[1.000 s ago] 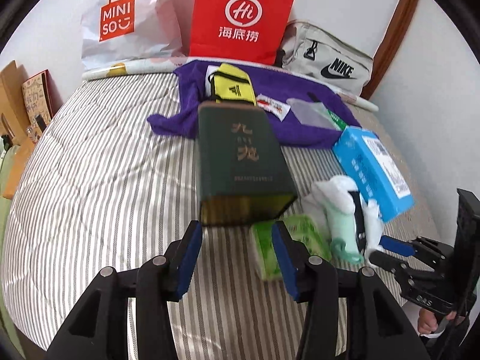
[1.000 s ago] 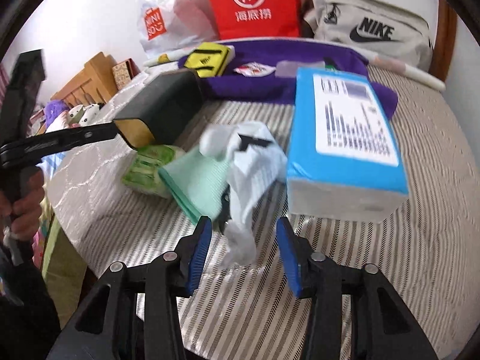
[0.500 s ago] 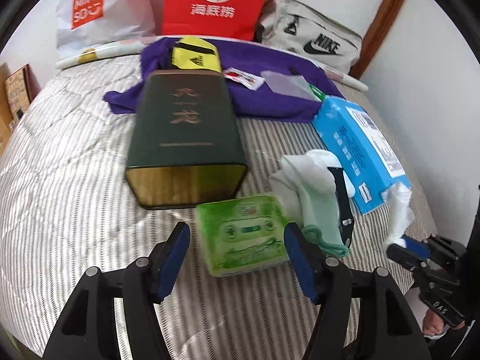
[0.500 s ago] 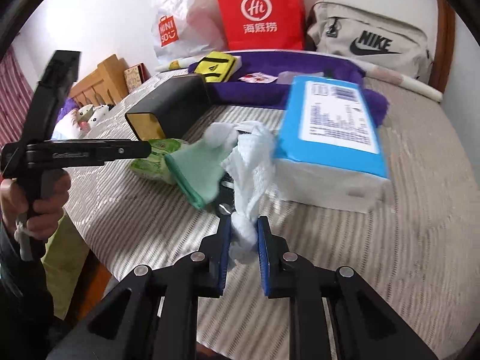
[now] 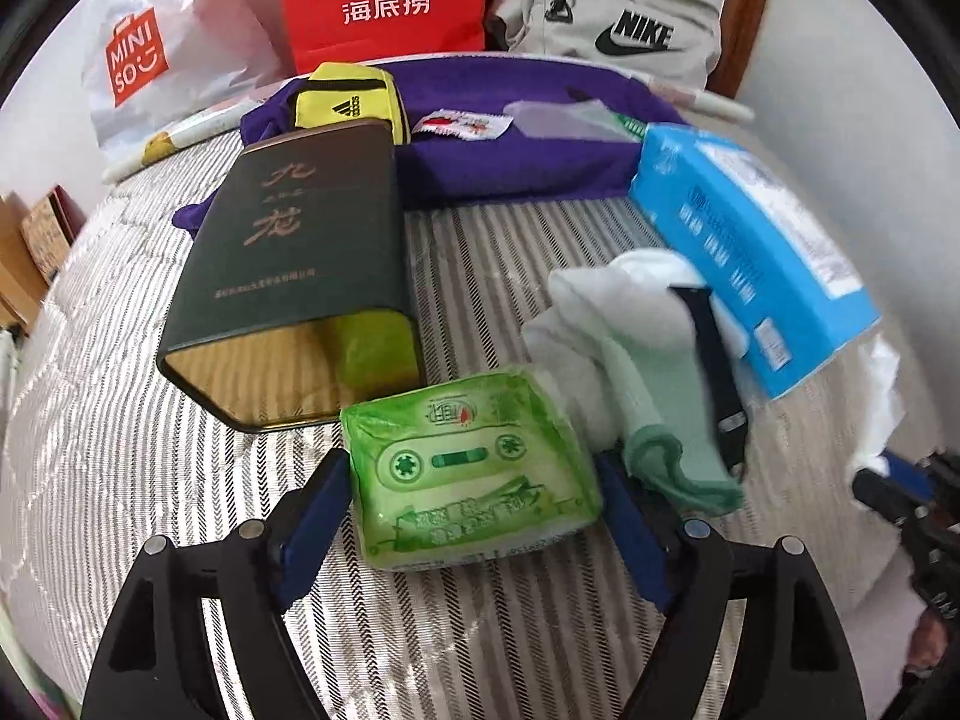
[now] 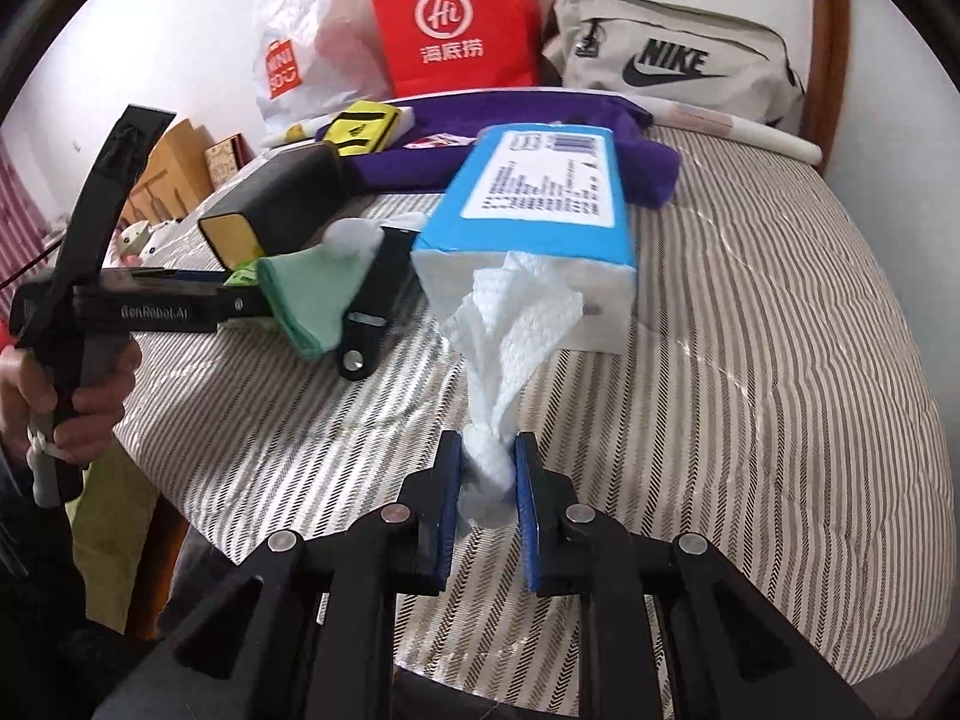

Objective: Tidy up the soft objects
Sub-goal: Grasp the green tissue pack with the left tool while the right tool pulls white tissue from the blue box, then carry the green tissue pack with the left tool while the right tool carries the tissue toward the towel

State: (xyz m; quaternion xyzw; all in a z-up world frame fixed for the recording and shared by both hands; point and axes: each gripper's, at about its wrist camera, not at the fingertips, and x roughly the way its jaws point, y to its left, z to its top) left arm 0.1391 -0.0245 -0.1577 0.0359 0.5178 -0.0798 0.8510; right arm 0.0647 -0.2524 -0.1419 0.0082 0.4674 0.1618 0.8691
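My left gripper [image 5: 474,501] is open, its fingers on either side of a green tissue pack [image 5: 471,468] lying on the striped bed; whether the pads touch it I cannot tell. A white and mint sock [image 5: 624,372] with a black strap [image 5: 714,360] lies just right of the pack. My right gripper [image 6: 487,468] is shut on a white paper tissue [image 6: 510,324] and holds it up in front of the blue tissue box [image 6: 540,192]. The sock also shows in the right wrist view [image 6: 318,288].
A dark green tin [image 5: 300,264] lies open-ended toward me on the bed. Behind it are a purple cloth [image 5: 516,150], a yellow pouch [image 5: 348,105], a red paper bag [image 5: 384,0], a white plastic bag [image 5: 144,60] and a grey Nike bag [image 5: 612,30]. The bed edge [image 6: 180,468] is near.
My left gripper moved forward until its fingers flank the green pack. My right gripper closed on the white tissue and lifted it away from the sock, toward the right.
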